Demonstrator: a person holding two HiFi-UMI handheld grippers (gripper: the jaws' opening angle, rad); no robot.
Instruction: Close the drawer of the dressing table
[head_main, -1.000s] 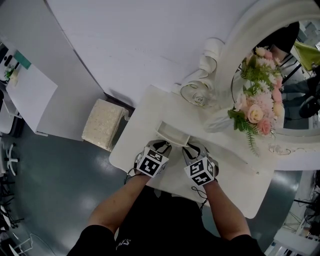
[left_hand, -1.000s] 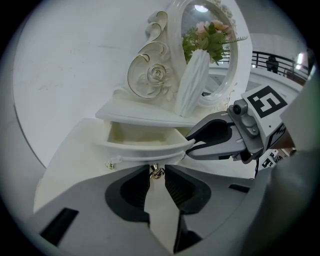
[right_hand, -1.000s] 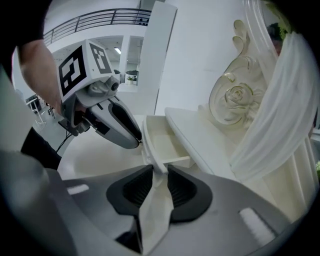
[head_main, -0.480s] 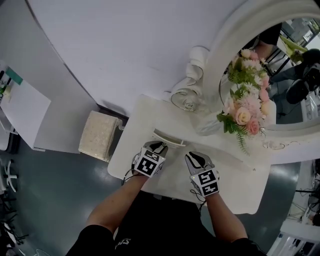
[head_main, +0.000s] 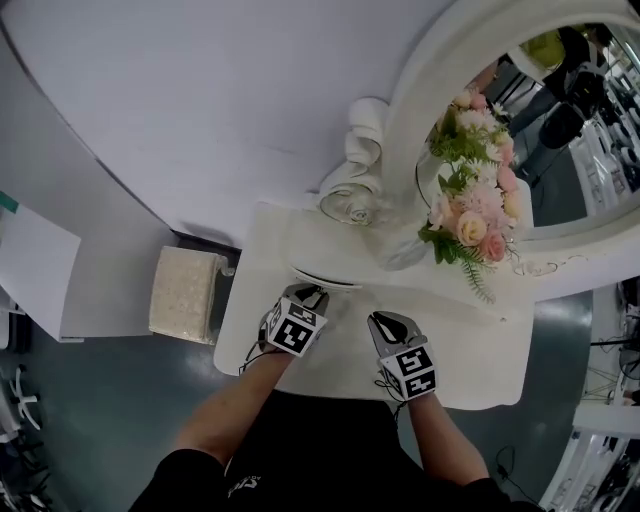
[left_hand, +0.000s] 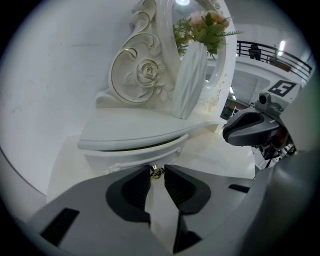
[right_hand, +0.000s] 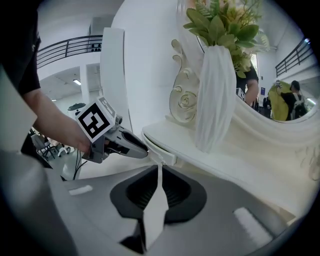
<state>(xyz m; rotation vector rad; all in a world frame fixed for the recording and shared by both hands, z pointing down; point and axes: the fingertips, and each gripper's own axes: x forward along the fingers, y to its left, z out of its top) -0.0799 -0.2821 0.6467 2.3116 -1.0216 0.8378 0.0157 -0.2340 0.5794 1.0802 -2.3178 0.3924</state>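
The white dressing table has its drawer pushed almost flush, with only a thin dark slit under the top. My left gripper sits at the drawer front; its jaws stand apart and are easing closed. The small metal knob lies just ahead of the gap, untouched by the pads. My right gripper hovers over the tabletop, a little back from the drawer. Its jaws are closing to a narrow slit with nothing between them. The drawer's corner shows just beyond.
A white vase of pink flowers stands on the table's back right, before the oval mirror. A carved scroll ornament rises behind the drawer. A cushioned stool sits on the floor to the left.
The drawer, open with its box showing a second ago, has slid in under the left gripper. The right gripper has drawn back from the drawer and risen.
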